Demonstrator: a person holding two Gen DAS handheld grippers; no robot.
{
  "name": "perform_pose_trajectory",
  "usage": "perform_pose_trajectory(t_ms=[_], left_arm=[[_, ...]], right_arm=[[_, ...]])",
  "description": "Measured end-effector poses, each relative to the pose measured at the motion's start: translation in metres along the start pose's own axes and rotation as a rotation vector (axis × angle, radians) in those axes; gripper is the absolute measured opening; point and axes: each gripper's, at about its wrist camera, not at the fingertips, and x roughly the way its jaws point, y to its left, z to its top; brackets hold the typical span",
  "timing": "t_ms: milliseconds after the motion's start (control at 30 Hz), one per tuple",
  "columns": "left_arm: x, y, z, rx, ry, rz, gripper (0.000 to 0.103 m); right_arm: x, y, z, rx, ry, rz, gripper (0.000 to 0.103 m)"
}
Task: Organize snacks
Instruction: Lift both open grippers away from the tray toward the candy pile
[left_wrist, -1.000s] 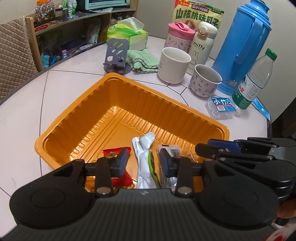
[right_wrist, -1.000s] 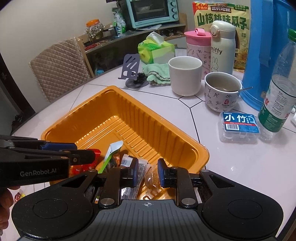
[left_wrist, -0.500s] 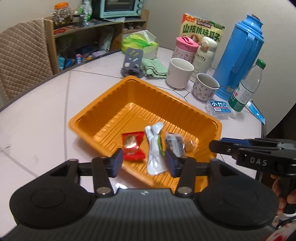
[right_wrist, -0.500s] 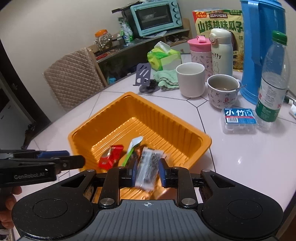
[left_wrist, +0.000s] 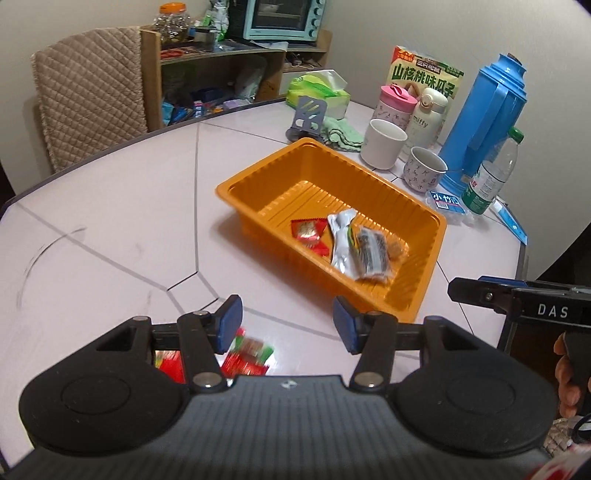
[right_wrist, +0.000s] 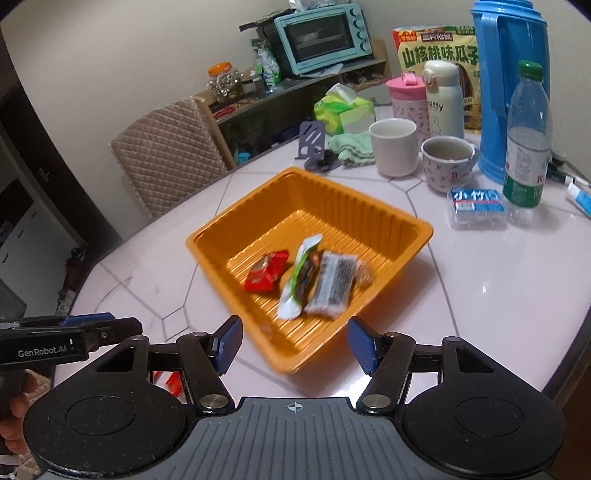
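Partly hidden beneath the left tool (left_wrist: 287, 325), red-green packets (left_wrist: 247, 356) blur.

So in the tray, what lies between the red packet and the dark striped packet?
The silver-and-green pouch lies lengthwise between the red packet and the dark striped packet in the orange tray. Both wrist views show it.

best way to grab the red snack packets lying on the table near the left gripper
Take the nearest red snack packet by a free edge, coming from above with the open left gripper. The packets look flat and thin on the pale table, so jaws should straddle an edge. Blur hides their exact outline.
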Motion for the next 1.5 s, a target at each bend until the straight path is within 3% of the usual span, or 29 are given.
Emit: perform_pose_trajectory(t_ms=[667,1500], left_arm=[[-0.080,0.058,-0.064,-0.056,-0.007,0.050,0.051],[-0.116,0.105,-0.102,-0.099,0.005,0.080,0.051]], right_arm=[[-0.022,0.074,-0.052,-0.058,0.050,0.045,0.063],[-0.012,0.134,-0.090,-0.127,0.118,0.055,0.063]])
